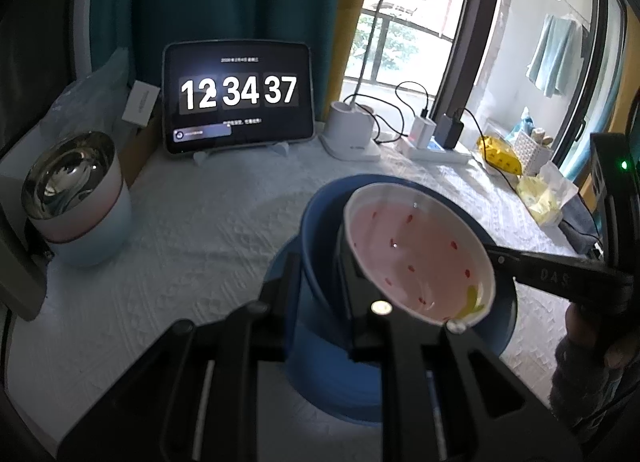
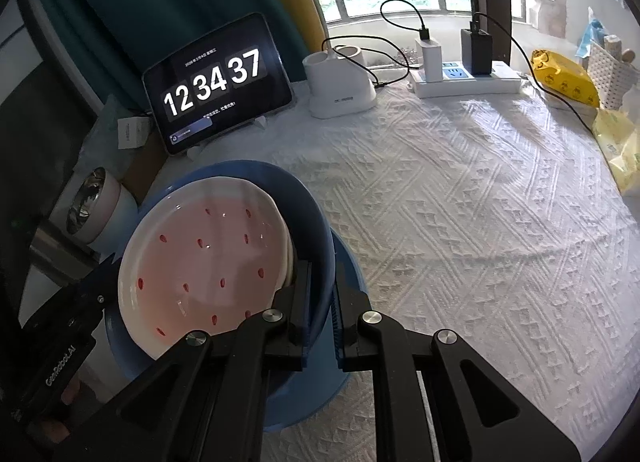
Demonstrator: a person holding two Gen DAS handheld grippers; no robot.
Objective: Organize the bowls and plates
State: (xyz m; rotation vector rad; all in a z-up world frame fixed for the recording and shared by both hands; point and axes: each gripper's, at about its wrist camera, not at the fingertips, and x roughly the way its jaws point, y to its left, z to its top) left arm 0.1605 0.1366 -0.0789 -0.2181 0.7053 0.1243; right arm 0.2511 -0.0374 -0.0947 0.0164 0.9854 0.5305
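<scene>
Item: right claw (image 2: 334,302) clamped on blue bowl (image 2: 316,214) rim, left claw (image 1: 348,294) gripping pink plate (image 1: 416,258); lower plate level, release gently.

Tablet (image 1: 237,96) clock: 12 34 37. Left hand-held gripper (image 2: 60,354) body: probably "GenRobot.AI".

The pink plate (image 2: 204,258) looks like glazed ceramic, glossy, with small bright glints on its smooth face. The blue bowl (image 2: 308,214) is smooth and half-matt, plastic by the look of it. The right claw (image 2: 320,314) is matt black plastic with shiny metal screw heads. The table (image 2: 460,202) wears a white cloth, matt, with a raised woven pattern. The cup (image 1: 76,198) has a mirror-bright steel inside and a smooth matt outside. The tablet (image 1: 238,96) screen is glossy glass.
</scene>
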